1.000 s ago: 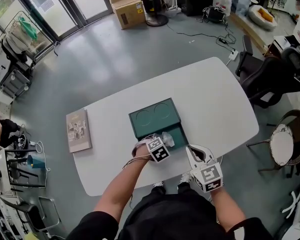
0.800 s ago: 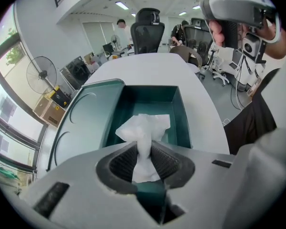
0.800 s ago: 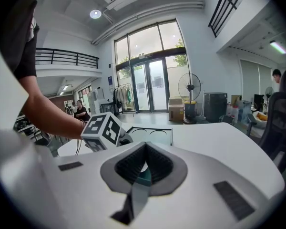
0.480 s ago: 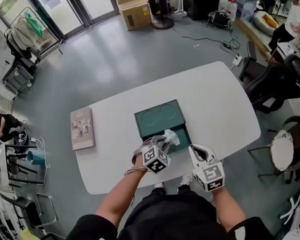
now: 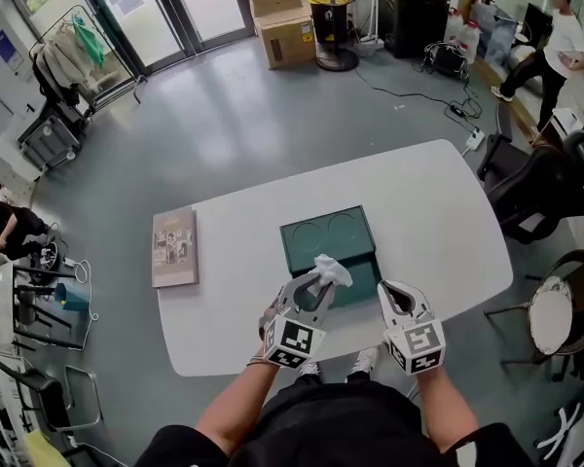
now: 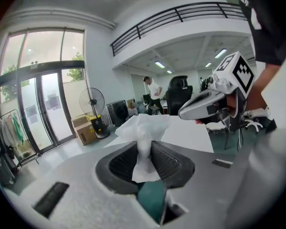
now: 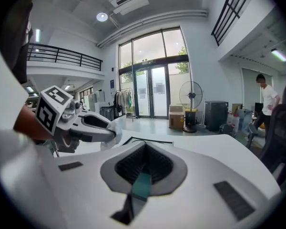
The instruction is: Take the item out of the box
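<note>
White worktop point(image 5: 438, 212) fills the middle of a tall hall with a grey floor, glass doors and a fan point(image 5: 333, 13) standing beyond it. A person point(image 5: 557, 32) stands far off, ahead and to the right of both tools.

The left tool point(image 6: 144, 159) is raised above the worktop and tilts a little downward. Its jaws pinch the item point(image 6: 144, 132), a crumpled white wad, by its lower part. The ribbed pads press on it from both sides, and its loose upper end spreads out past the tips. The item hangs in the air, clear of the box point(image 5: 316, 236). From the head view it shows over the box's near half.

The box is dark green and lies flat on the worktop, just ahead of and below the left tool. Its far half shows two round hollows.

The right tool point(image 7: 144, 168) is held near the left tool's right side, apart from it, at about the same height. Its jaws are pressed together at the tips, with nothing between them. The box lies ahead of it and a little to its left.

A book point(image 5: 174, 247) lies flat on the worktop well off to the left tool's left, apart from the box.
</note>
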Demonstrator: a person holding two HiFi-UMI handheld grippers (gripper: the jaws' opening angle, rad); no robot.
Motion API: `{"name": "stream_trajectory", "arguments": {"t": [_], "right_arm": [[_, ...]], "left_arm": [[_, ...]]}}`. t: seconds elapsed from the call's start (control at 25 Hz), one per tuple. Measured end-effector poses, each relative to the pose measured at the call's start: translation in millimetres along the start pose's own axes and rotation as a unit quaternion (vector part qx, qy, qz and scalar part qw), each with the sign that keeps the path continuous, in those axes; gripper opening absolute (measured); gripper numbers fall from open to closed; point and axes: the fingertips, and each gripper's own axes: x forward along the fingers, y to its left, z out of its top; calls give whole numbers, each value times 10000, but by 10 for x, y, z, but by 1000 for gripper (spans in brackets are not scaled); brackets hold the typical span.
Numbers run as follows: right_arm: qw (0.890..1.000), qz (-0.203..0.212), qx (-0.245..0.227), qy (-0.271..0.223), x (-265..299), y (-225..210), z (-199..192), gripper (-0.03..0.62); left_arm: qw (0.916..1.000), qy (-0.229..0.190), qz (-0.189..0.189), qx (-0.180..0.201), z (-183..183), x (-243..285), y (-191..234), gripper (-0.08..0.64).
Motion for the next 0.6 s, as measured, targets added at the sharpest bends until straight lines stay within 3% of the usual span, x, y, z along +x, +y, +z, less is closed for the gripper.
{"name": "stream_trajectory", "arguments": {"t": [0.32, 0.6], "right_arm": [[9992, 126, -165, -339, 44, 161, 264, 8], [9962, 75, -353, -798, 4, 255, 586, 7]], "left_arm": [[9913, -1041, 654, -466, 185, -532, 174, 103], [9781, -1288, 1010, -1289, 94, -863, 351, 103]]}}
